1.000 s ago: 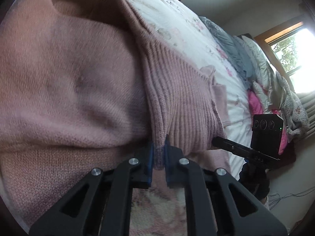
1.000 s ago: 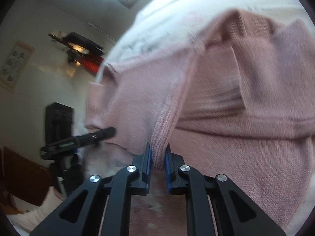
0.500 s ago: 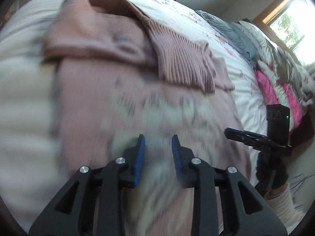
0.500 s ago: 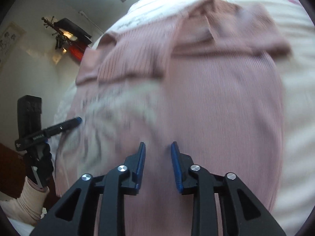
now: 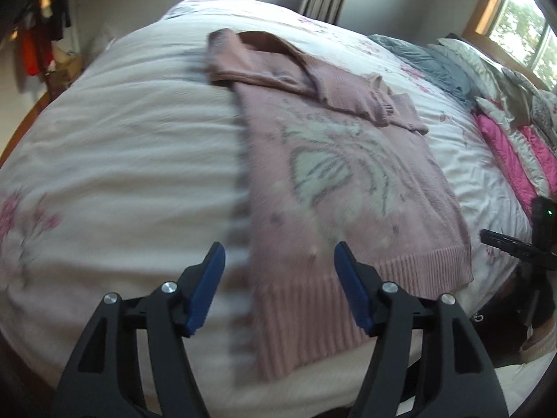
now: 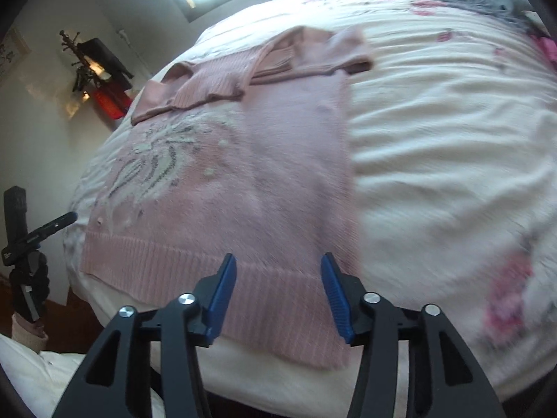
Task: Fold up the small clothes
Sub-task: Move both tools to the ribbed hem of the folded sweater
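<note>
A pink knitted sweater (image 5: 348,181) lies flat on the bed (image 5: 122,160), front up, with a pale butterfly motif (image 5: 334,163) worked across its chest. Both sleeves (image 5: 341,87) are folded in over the upper part of the garment, crossing near the collar, and the ribbed hem (image 5: 348,299) lies toward the near edge of the mattress. The bed is covered with a white quilt printed with pink flowers. The left gripper (image 5: 278,285) hangs above the hem on the sweater's left side, its blue-padded fingers (image 5: 205,289) spread wide apart with nothing between them, one finger over the white quilt and the other over the knit. The right gripper (image 6: 278,292) hangs above the hem toward the opposite side, its fingers (image 6: 336,296) likewise splayed and empty, clear of the fabric. In the right wrist view the left gripper shows again at the far left, held in a dark-gloved hand (image 6: 29,278) just off the bed's corner; in the left wrist view the right gripper appears at the right edge in the same fashion. Beyond the sweater, toward the window (image 5: 529,31), a heap of other clothes (image 5: 501,111) is piled on the bed: grey, white and bright pink pieces lying well apart from the sweater. A coat stand (image 6: 94,66) with dark and red garments stands by the wall. Much of the quilt and the sweater's side edge is smeared by motion blur.
</note>
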Demonstrator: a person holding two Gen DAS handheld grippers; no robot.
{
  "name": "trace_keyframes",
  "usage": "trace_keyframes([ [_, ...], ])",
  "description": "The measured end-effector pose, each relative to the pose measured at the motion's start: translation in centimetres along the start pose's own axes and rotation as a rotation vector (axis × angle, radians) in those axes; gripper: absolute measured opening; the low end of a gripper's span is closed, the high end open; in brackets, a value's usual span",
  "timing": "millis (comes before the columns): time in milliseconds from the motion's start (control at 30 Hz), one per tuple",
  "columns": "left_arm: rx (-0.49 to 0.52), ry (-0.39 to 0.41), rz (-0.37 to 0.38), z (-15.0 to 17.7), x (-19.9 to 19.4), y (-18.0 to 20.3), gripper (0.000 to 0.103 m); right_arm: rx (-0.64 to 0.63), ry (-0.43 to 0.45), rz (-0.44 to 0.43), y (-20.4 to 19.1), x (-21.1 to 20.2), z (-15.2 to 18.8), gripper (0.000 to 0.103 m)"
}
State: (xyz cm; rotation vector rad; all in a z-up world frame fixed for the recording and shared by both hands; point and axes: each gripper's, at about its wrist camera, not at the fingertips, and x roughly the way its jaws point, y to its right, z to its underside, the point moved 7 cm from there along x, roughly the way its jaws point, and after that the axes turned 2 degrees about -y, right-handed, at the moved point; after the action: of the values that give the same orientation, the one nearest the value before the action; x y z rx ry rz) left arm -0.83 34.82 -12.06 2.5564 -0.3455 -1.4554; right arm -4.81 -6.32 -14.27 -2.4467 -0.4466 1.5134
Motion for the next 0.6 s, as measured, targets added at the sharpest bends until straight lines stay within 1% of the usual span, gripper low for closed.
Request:
trace_keyframes([
  [67,-0.017,-0.002,-0.02,0.9,-0.3,-0.7,0.074,0.02,0.009,0.012,1.0,-0.7,0.8,0.057],
  [133,-0.033,-0.012,-0.028,1.6,-0.2,-1.2,0.076,0.043,0.007,0.021,2.1,-1.1,1.8,0.063],
  [233,-0.059,-0.05,-0.041,2.9,0.8,-1.6,0.078,0.042,-0.016,0.063,3.1,-0.8,3.3,0.064],
  [267,-0.066,-0.069,-0.041,3.4,1.3,-1.7,0.078,0.052,-0.028,0.057,3.3,-0.4,3.8,0.064],
  [367,-0.083,-0.107,-0.02,4.7,2.4,-1.9,0.078,0.11,-0.052,0.01,4.3,0.9,4.8,0.064],
  [433,-0.075,-0.109,-0.024,5.2,2.7,-1.8,0.078,0.141,-0.062,-0.009,4.8,1.7,5.3,0.064],
  [500,-0.064,-0.111,-0.026,5.3,2.9,-1.5,0.078,0.164,-0.062,-0.049,4.9,2.2,5.5,0.064],
  [600,-0.069,-0.124,0.025,5.4,3.2,-0.6,0.078,0.195,-0.068,-0.121,4.5,3.3,5.7,0.063],
])
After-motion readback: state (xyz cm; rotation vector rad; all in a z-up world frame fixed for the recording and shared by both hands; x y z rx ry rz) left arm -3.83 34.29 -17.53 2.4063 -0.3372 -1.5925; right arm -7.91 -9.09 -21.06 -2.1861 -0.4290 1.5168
